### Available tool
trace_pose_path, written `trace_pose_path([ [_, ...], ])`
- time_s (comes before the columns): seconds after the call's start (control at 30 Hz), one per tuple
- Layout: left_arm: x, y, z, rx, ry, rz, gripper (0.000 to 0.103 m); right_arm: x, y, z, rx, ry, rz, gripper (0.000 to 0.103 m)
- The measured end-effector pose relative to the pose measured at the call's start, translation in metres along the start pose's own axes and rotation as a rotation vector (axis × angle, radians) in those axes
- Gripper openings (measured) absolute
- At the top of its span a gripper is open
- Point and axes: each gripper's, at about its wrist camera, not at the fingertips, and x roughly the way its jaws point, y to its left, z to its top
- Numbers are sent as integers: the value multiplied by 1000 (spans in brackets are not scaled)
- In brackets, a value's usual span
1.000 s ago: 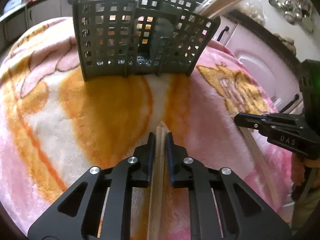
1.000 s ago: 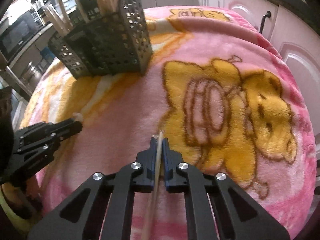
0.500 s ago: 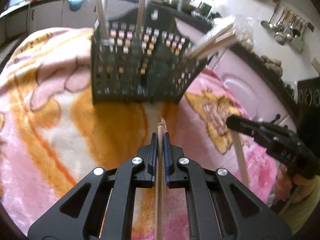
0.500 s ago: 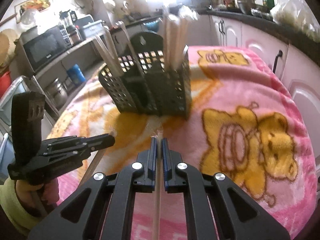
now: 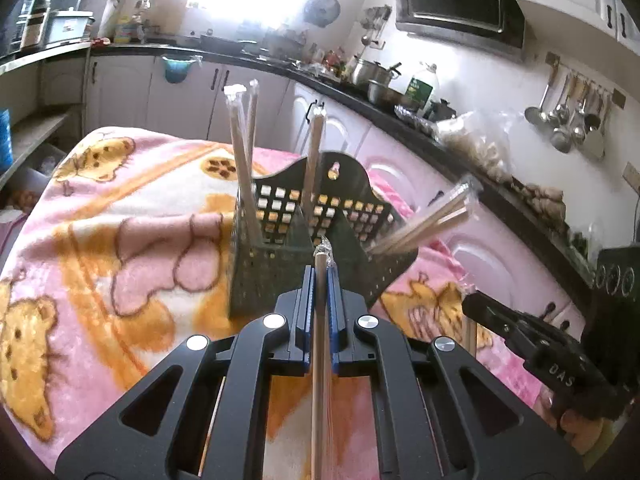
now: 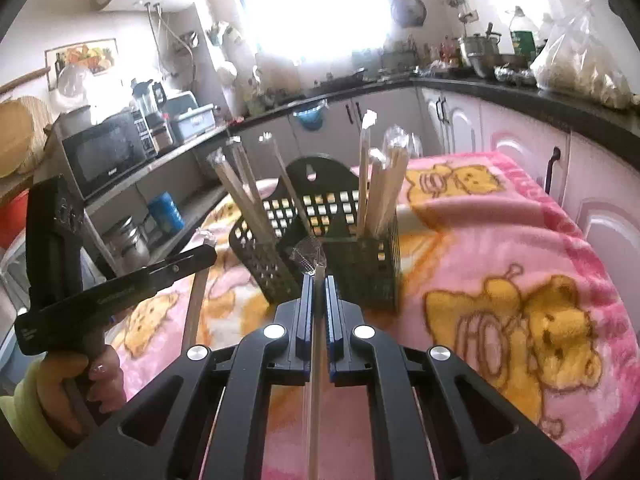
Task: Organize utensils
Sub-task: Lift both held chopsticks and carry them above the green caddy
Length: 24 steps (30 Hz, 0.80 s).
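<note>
A dark perforated utensil caddy stands on the pink bear-print blanket, with several plastic-wrapped chopstick pairs upright in its compartments. My left gripper is shut on a wrapped pair of chopsticks, lifted and aimed at the caddy from the front. My right gripper is shut on another wrapped chopstick pair, also raised and facing the caddy. Each gripper shows in the other's view: the right one and the left one, held by a hand.
Kitchen counters and white cabinets ring the blanket-covered table. Ladles hang on the wall at right. A microwave sits on a shelf at left. A hand in a yellow-green sleeve grips the left tool.
Both grippers have risen from the blanket with their chopsticks and tilted up; the caddy top and the kitchen behind it have come into view.
</note>
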Motion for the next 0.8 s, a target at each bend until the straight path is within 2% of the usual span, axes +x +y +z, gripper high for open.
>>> trace_pose_path([
  [0.4, 3, 3, 40, -21, -84, -1, 1, 5, 4, 27, 4, -99, 5, 6],
  [0.6, 2, 3, 67, -33, -150, 4, 1, 5, 5, 51, 14, -176, 15, 6],
  [0.8, -1, 1, 96, -35, -252, 40, 1, 7, 6, 78, 35, -253, 14, 6],
])
